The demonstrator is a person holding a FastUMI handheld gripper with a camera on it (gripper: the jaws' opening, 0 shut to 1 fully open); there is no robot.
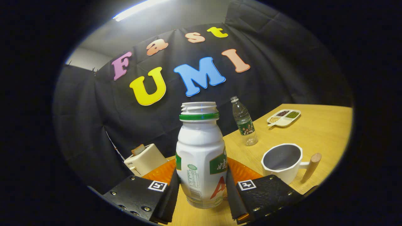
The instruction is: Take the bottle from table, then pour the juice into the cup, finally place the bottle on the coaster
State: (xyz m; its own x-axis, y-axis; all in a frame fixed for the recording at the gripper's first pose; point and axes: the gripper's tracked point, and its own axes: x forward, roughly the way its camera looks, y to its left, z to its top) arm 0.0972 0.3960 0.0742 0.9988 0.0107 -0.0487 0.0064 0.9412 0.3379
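The bottle (201, 157), white with a green neck ring and its cap off, stands upright between my gripper (201, 196) fingers, and both pads look pressed against its lower sides, so I read the fingers as clamped on it. I cannot tell whether its base is touching the table (317, 135) or just clear of it; the tilted horizon makes that hard to call. I judge I am in the first step, with the take done or nearly so and the pour yet to come.

Just behind the bottle, showing on either side of it, lies the orange coaster (243, 172), where the bottle must end up. Ahead of the right finger sits the white cup (281, 161), looking empty as far as I can see into it, its wooden handle pointing away from the bottle. To the left, near the cloth wall, is a small cream toaster (145, 160).

Next I need to carry the bottle across until its open mouth is over the cup, then tip it toward the cup slowly, keeping the grip firm on the smooth plastic.

Further back stands a clear water bottle (245, 124), and beyond it a divided snack dish (283, 117).
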